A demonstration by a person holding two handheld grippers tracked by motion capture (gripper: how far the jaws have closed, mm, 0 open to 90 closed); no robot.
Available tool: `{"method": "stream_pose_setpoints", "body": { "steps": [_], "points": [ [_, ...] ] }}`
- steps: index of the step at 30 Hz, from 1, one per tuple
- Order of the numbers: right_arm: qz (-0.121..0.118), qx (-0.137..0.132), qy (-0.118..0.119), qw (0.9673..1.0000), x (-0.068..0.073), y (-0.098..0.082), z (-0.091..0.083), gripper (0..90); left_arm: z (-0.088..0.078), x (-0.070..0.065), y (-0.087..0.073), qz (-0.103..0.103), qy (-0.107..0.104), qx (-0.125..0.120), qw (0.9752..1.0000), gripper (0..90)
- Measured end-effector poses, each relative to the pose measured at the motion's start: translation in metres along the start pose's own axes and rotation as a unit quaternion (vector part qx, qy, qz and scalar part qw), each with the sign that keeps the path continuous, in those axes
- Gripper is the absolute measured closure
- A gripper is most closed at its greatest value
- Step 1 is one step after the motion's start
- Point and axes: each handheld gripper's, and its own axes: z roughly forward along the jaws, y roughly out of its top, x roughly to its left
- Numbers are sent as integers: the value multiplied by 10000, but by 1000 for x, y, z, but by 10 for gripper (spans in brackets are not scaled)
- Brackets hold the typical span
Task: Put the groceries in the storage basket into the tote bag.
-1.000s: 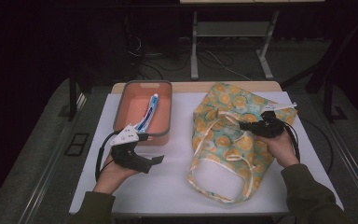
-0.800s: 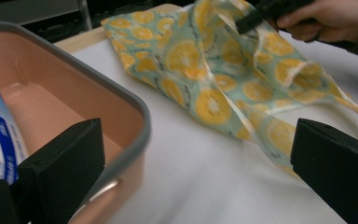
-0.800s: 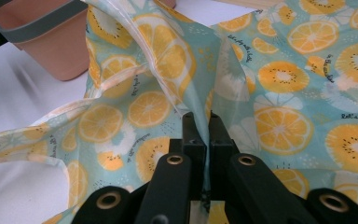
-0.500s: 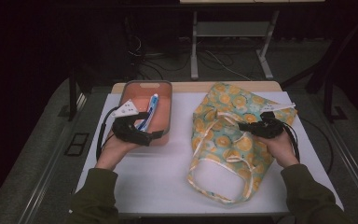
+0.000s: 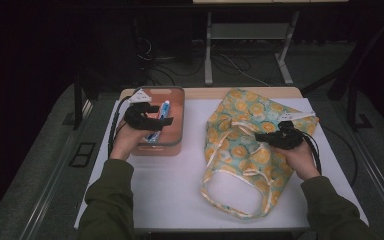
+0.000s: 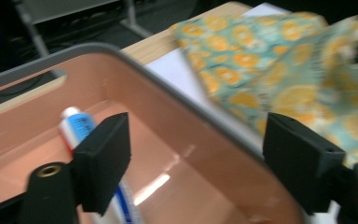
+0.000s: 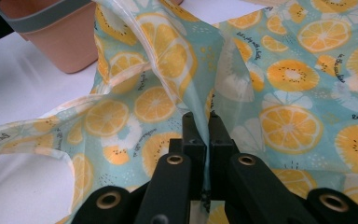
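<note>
The right gripper held the fruit-print tote bag pinched on the bench; the left gripper, fingers closing, empty, hovered over the toothpaste tube lying unpicked in the pink bin.

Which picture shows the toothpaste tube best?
The high view: the toothpaste tube lies whole in the pink bin, partly under the left gripper. The left gripper view shows its white cap end behind one jaw. The right gripper view shows the bin's corner, no tube.
</note>
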Motion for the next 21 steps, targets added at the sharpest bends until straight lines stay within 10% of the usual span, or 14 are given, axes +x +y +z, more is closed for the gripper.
{"method": "stream_pose_setpoints", "body": {
  "steps": [13,21],
  "points": [
    [-25,-10,41,10000,2,-1,-1,889,44,28,3,-106,518,841,9951,329],
    [2,-22,59,10000,2,-2,-1,889,57,43,-9,-373,701,1353,9876,317]
  ]
}}
